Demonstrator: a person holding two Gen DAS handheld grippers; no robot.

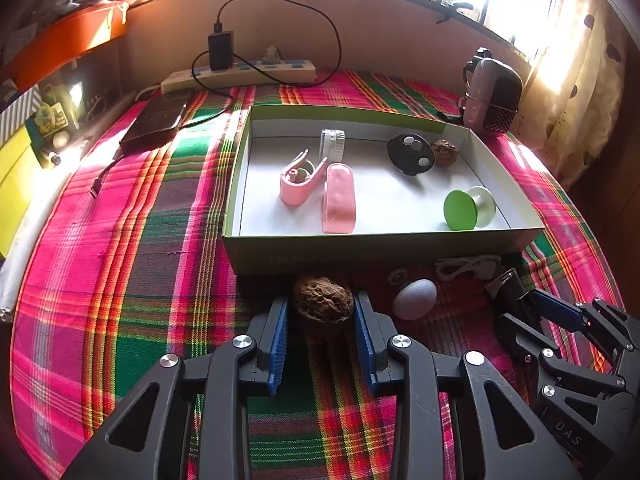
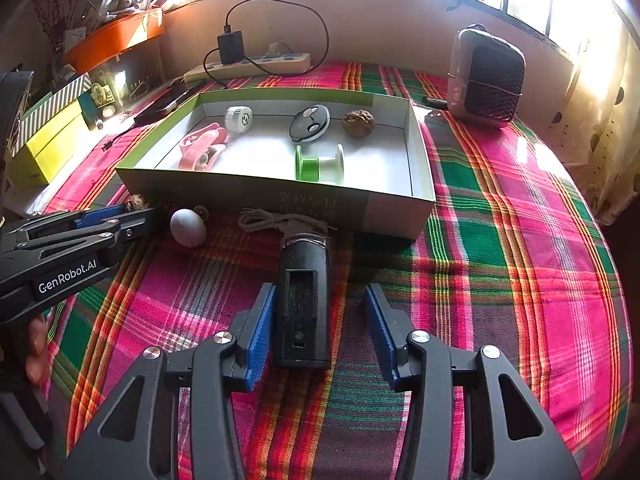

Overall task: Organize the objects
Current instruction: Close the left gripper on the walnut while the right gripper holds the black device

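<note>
Left tongs (image 1: 321, 322) grip the wrinkly brown walnut (image 1: 323, 303), hard and bumpy; right tongs (image 2: 320, 334) gape around the rigid black flashlight (image 2: 303, 304), best squeezed mid-body.

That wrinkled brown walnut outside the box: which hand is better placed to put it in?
Left. The left tool already brackets the wrinkled brown walnut before the green cardboard box; the right tool straddles a black rectangular device.

walnut (image 1: 323, 303): brown, wrinkled, between the left gripper (image 1: 321, 308) pads, touching both
black case (image 2: 303, 300): oblong, lying flat lengthwise between the right gripper (image 2: 320, 312) fingers, against the left pad, clear of the right one
egg (image 1: 414, 299): grey, smooth, just right of the left gripper
box (image 1: 360, 250): shallow, open, straight ahead of both grippers
</note>
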